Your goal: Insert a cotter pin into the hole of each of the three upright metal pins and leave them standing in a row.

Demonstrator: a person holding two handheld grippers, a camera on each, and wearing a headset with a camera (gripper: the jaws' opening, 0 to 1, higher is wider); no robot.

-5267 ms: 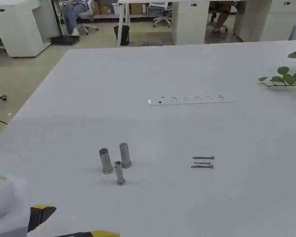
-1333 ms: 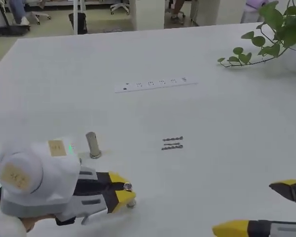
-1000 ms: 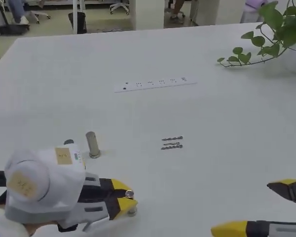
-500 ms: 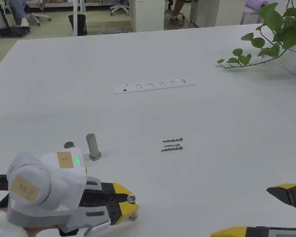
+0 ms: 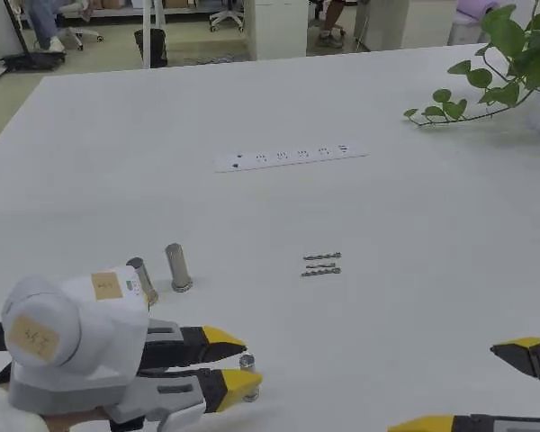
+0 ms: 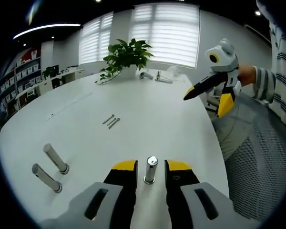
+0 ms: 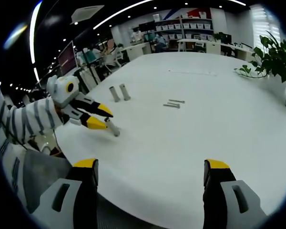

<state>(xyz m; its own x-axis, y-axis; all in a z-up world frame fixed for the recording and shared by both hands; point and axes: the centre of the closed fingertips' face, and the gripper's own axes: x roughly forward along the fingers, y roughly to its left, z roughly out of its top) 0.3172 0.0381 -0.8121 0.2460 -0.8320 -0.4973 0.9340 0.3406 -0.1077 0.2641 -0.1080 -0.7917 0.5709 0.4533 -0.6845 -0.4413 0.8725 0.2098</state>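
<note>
Shifted slightly, left gripper (image 6: 151, 166) now straddles one upright pin (image 5: 247, 364), jaws spread and clear of it, two other pins (image 6: 56, 158) off its left jaw, while right gripper (image 7: 150, 164) gapes wide, cotter pins (image 7: 173, 103) well ahead.

On the table (image 5: 414, 207), the left pin (image 5: 142, 279) stands upright just beside the rear pin (image 5: 177, 267), a little nearer than it. The near pin (image 5: 247, 363) stands in front of and to the right of both, between the jaws of the left gripper (image 5: 251, 363), with a gap on each side. Three cotter pins (image 5: 321, 264) lie close together, well to the right of the rear pin. A power strip (image 5: 291, 157) lies behind them. A plant (image 5: 508, 49) sits at the far right. The right gripper (image 5: 445, 389) is at the near right, its jaws wide apart.
</note>
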